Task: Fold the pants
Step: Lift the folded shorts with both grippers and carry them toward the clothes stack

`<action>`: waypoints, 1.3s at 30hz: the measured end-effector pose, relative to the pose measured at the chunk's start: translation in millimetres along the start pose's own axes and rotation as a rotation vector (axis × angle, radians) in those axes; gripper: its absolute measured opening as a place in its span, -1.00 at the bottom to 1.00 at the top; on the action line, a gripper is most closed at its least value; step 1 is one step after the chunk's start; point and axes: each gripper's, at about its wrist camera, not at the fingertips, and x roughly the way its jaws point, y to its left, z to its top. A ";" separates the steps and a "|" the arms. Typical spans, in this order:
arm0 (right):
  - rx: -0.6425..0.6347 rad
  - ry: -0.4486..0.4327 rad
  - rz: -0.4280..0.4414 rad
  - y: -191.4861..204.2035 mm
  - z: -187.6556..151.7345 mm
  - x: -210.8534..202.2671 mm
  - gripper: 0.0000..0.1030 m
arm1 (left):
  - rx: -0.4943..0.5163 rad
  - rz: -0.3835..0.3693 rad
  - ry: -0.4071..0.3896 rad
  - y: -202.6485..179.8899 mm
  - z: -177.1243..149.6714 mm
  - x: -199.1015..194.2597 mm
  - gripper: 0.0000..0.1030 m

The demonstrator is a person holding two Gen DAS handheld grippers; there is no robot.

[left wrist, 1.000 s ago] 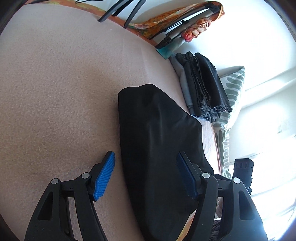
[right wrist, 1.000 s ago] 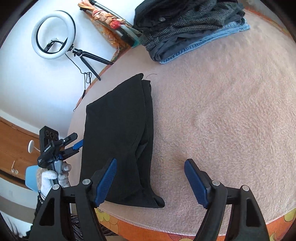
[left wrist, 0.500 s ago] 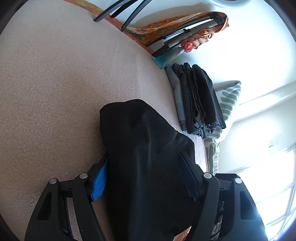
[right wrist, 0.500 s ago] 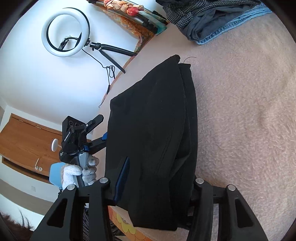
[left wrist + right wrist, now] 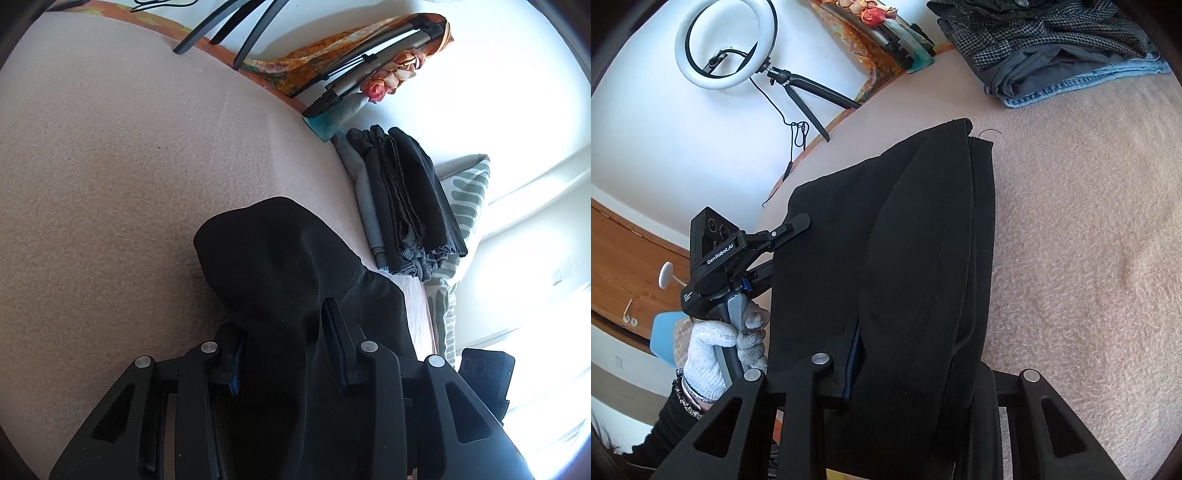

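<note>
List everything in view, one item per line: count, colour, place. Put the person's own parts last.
Black pants: one, black, partly folded on the pink blanket, near edge clamped by both grippers.
Pile of folded clothes: one, grey, black and blue denim, far end of blanket.
Ring light: one, white, on black tripod by the wall.
Striped pillow: one, green and white, behind the pile.
Left gripper: black, shut on pants.
Right gripper: black, shut on pants.
Gloved hand: white, holding left gripper's handle.

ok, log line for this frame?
left gripper: shut on pants | right gripper: shut on pants | near edge lifted off bed
</note>
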 end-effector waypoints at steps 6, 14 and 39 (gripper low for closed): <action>-0.022 0.009 -0.036 3.2 -0.2 -2.0 -0.43 | -0.014 -0.018 -0.016 -4.8 0.1 3.4 0.06; -0.091 0.005 -0.133 18.9 0.3 -3.8 -0.43 | 0.007 -0.014 -0.018 -11.5 0.7 7.2 -0.38; -0.246 -0.045 -0.273 57.4 1.4 -18.7 -0.45 | 0.027 0.055 -0.014 -25.7 14.6 29.1 -0.36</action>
